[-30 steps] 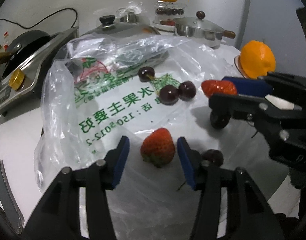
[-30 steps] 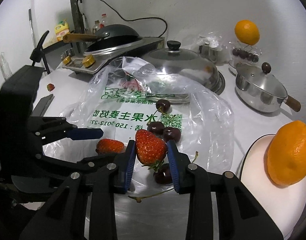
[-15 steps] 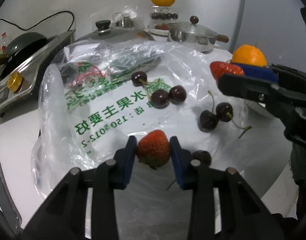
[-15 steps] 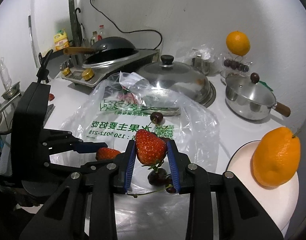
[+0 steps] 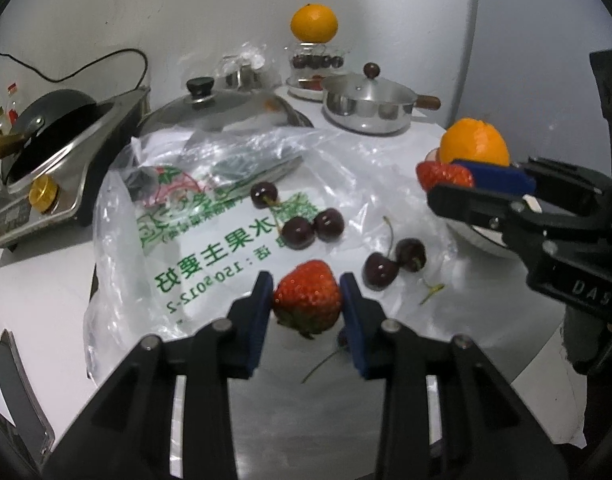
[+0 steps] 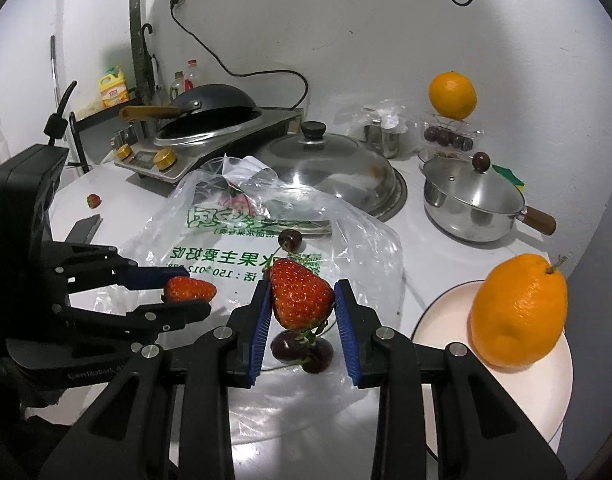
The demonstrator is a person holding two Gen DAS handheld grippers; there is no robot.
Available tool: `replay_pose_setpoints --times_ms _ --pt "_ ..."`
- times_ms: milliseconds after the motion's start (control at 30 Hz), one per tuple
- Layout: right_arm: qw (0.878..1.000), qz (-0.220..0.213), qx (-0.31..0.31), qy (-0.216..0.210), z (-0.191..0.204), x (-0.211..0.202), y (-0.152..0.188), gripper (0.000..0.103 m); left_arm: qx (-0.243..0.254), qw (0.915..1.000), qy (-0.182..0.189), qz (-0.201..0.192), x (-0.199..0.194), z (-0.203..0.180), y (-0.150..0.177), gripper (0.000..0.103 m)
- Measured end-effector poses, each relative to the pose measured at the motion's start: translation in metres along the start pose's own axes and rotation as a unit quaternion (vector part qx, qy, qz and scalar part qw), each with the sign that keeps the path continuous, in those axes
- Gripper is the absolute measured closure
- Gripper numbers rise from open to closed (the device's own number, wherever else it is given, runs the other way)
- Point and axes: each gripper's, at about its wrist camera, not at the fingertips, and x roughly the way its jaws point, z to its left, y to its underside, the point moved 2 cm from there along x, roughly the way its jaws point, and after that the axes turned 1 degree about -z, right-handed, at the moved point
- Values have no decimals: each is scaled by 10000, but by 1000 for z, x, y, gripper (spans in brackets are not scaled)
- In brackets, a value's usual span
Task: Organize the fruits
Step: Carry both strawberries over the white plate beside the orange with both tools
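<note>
My left gripper [image 5: 307,300] is shut on a red strawberry [image 5: 308,295] and holds it above the clear plastic bag [image 5: 210,216]. My right gripper [image 6: 302,300] is shut on a second strawberry [image 6: 300,294], raised above two dark cherries [image 6: 302,350]. The right gripper also shows in the left wrist view [image 5: 450,186], near an orange [image 5: 474,142] on a white plate [image 5: 478,236]. Several dark cherries [image 5: 310,226] lie on the bag. In the right wrist view the orange [image 6: 520,332] sits on the plate [image 6: 446,320] at the right.
A steel saucepan [image 6: 472,204], a large pan lid [image 6: 326,168] and a stove with a black wok [image 6: 210,120] stand behind the bag. Another orange [image 6: 452,94] sits on a cherry box at the back. A stray strawberry [image 6: 93,200] and a phone [image 6: 84,228] lie at left.
My left gripper closed on its strawberry and lifted it off the bag. My right gripper rose and moved toward the plate with its strawberry, uncovering two cherries.
</note>
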Motion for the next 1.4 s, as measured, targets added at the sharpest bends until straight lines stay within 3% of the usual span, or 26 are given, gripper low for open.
replay_pose_setpoints --times_ms 567,1400 --pt "9989 -94 268 360 -52 -38 20 69 -222 9990 207 -313 -3 -38 -24 67" --pt "9951 -65 591 786 -113 -74 49 69 100 9986 410 -319 11 -102 -41 67"
